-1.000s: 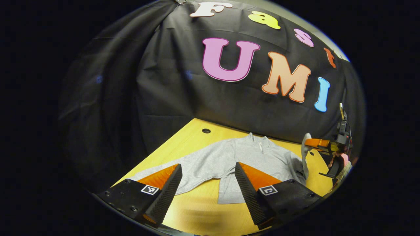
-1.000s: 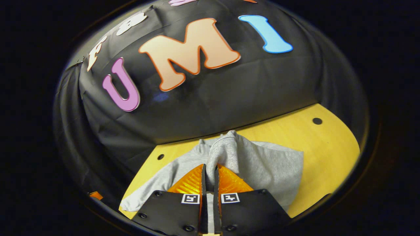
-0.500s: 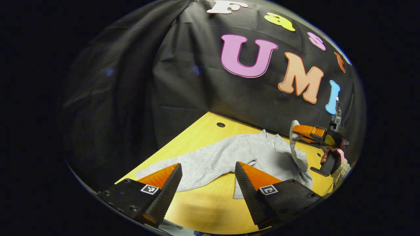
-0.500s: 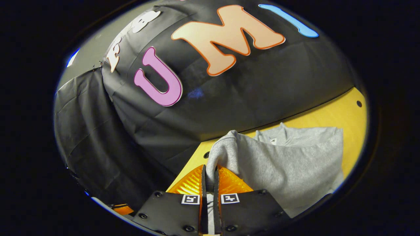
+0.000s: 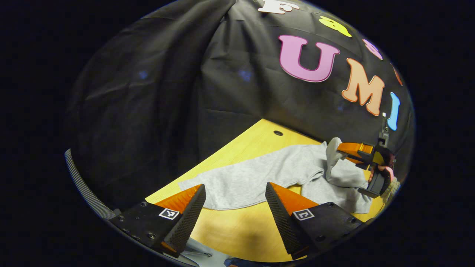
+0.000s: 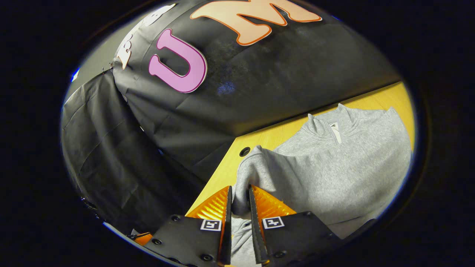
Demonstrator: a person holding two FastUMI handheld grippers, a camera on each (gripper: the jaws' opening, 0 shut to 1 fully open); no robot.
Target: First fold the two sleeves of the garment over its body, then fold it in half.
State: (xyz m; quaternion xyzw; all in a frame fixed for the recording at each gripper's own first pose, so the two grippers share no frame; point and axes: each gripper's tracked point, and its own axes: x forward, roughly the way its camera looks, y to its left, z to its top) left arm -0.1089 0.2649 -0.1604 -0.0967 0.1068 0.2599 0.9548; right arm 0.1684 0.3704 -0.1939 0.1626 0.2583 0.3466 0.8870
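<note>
Your right gripper (image 6: pixel 239 207) is pinching the cuff end of the sleeve (image 6: pixel 252 167), both fingers pressed on the cloth w/ only a thin gap between them, and the sleeve rises in a hump out of the pinch, so it's lifted clear of the garment (image 6: pixel 345 167) rather than dragging. That makes sense: carrying the cuff high lets the sleeve swing over the body w/o bunching what's underneath. From the left gripper view you can see the same gripper off at the garment's far side, sleeve draped from its tip onto the body. The grey garment lies flat on the yellow table (image 5: pixel 237 230), collar toward the booth wall, chest up. Your left gripper (image 5: pixel 235 207) is spread wide and holds nothing; it hovers just off the garment's near edge, w/ the other sleeve (image 5: pixel 237 181) stretched out flat beyond its fingers, prob. parked there so it's ready for that sleeve. My read: first sleeve fold is midway, 2nd sleeve and the halving not yet done. When you lay the cuff down, aim it across the chest below the collar, else the later half fold will likely come out lopsided.
</note>
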